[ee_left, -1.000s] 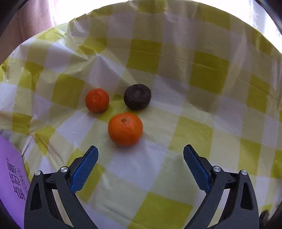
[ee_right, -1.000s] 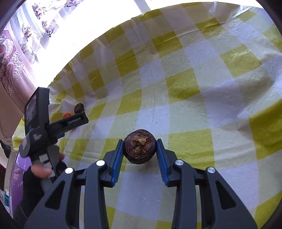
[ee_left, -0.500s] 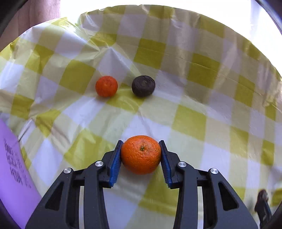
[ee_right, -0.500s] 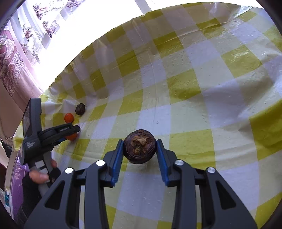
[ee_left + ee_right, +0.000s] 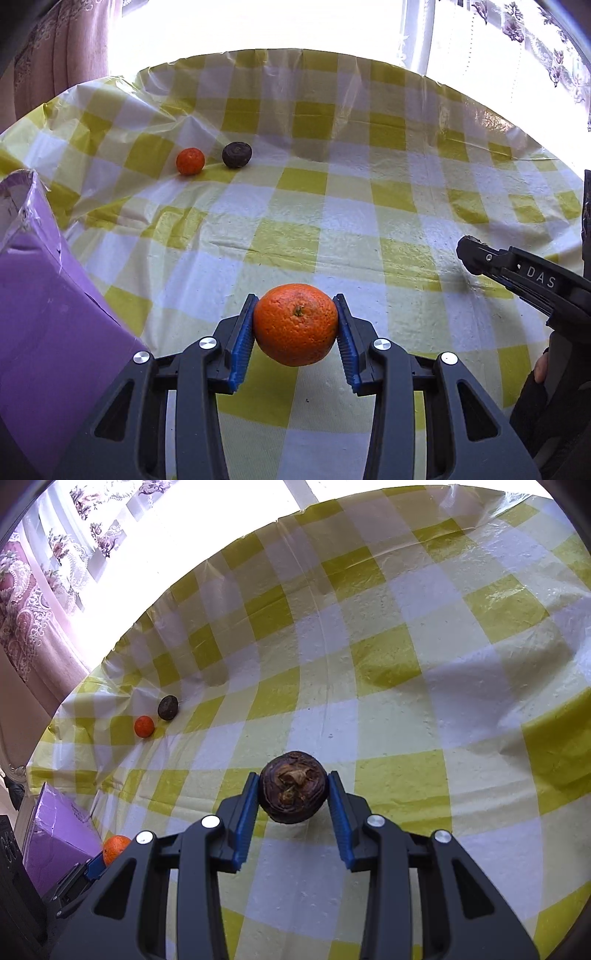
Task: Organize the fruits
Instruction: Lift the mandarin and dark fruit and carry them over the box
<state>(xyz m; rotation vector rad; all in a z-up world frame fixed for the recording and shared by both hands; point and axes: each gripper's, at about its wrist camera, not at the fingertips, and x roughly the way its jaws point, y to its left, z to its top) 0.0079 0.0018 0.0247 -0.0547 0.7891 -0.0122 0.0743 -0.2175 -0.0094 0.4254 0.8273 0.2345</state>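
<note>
The large orange (image 5: 295,325) is now clamped in the left gripper (image 5: 295,330) and carried off the checked tablecloth (image 5: 369,221), away from the small orange (image 5: 190,161) — while the dark fruit (image 5: 293,792) is kept pinched by the right gripper (image 5: 293,797); sorting is judged underway.

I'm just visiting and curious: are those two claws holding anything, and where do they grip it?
Left claw pinches the large orange by its two sides. Right claw pinches the dark brown fruit the same way.
</note>
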